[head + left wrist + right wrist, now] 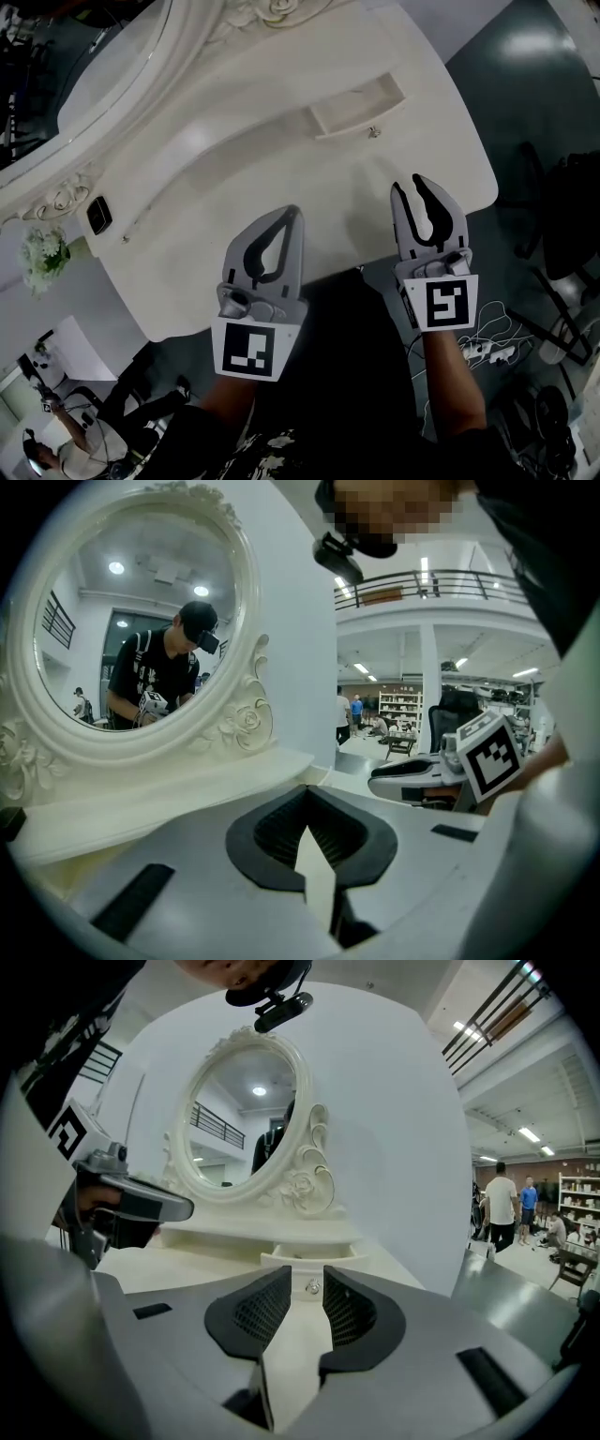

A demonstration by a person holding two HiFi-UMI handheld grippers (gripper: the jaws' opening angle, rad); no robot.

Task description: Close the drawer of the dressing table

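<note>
Fingers (442, 214) of right gripper (413, 194) stood spread, empty, aimed at open drawer (356, 108) upper centre of head view, seemingly to push its front; left gripper (294, 214) closed tip to tip, idle.

**Dressing table, partly seen**

The head view's top edge cuts off the mirror (122, 66). A dark object (98, 215) on the table top (281, 159) is too small to identify. The jaws of the right gripper (307, 1271) hide the sides of the drawer (314, 1258) front.

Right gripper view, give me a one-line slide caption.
Right gripper, jaws apart and empty, faces the knob of the open drawer under the oval mirror.
</note>
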